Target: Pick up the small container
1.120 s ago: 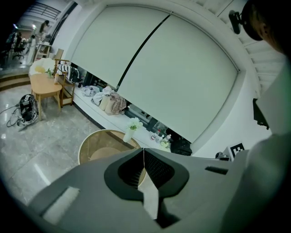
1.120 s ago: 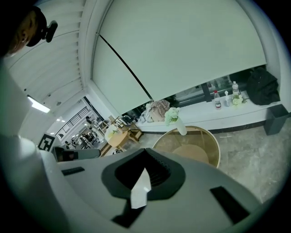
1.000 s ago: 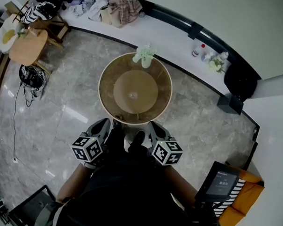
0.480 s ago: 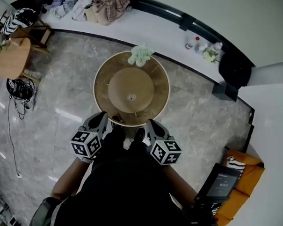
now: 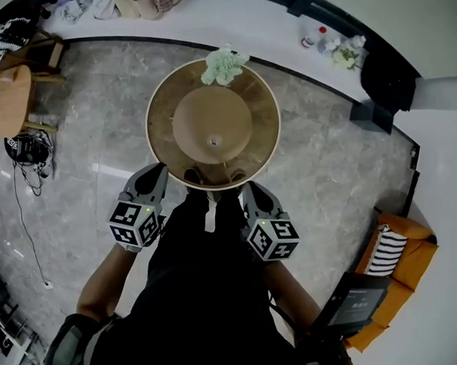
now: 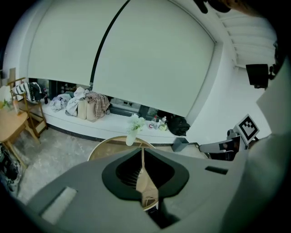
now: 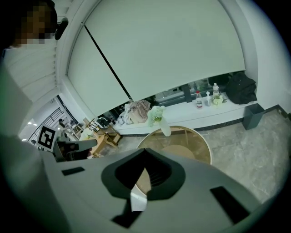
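Left gripper (image 6: 142,154): jaws closed flat together, nothing between them. Right gripper (image 7: 144,161): jaws likewise together, empty.

Both tips sit just beside the near rim of the round table (image 5: 163,113), one on each side of the person and pointing across it. Judged a ready pose, with no reach begun.

Small container (image 5: 214,141): probably the tiny item at the table's middle, well ahead of both tips; too small to confirm. Flower vase (image 5: 223,63) stands on the far rim.

Forearms tucked close to the body, elbows bent, grippers aimed roughly level.
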A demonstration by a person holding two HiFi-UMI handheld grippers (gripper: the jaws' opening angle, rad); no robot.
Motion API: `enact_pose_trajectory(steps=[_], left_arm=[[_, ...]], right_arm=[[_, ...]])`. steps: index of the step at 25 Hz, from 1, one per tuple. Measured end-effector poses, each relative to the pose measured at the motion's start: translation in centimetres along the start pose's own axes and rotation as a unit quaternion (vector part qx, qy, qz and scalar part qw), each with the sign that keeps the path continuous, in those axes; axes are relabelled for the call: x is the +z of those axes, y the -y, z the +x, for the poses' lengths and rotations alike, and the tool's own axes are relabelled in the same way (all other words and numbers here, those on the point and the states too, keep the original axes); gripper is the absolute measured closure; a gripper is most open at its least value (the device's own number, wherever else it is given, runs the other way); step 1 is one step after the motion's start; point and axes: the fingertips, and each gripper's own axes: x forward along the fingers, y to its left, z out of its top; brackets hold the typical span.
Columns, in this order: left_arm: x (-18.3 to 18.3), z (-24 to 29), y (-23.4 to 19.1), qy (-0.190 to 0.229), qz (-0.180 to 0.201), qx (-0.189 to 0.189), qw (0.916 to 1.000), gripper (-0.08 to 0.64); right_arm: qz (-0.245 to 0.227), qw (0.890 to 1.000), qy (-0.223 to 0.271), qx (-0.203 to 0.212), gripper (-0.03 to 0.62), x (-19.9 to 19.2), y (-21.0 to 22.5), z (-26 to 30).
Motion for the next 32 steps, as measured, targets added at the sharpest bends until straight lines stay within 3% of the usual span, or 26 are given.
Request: enact_pose_trajectory(steps=[3,14,19,26,32], left_arm=[[-0.4,1.3,0.0,-0.001,-0.001,0.002,1.0000,0.557],[-2.6,7.8,-2.0,-0.008,0.054,0.025,0.9982,0.557],[-4.3,10.6,-2.2,-0.021,0.077,0.020,0.9966,0.555],[-6.2,14.7,-2.0,-0.022,0.108,0.003,0.9939,0.538],[-7.7,17.5,-1.9,-0.026,0.114,-0.017,0.9930,0.507]], right_arm=[[0.010,1.000,-0.010,-0.001,0.586,-0.7,1.6,1.1],[0.000,1.000,-0.021,0.011,0.586,-0.7,5.7,5.1],[-0.014,0.999,-0.031,0.010,0.586,-1.1,7.6,7.1],[0.008,0.999,-0.038,0.011,0.586,-1.9,9.0,9.8],[0.012,0.999,-0.041,0.006,0.586,-2.3,10.2,11.3]])
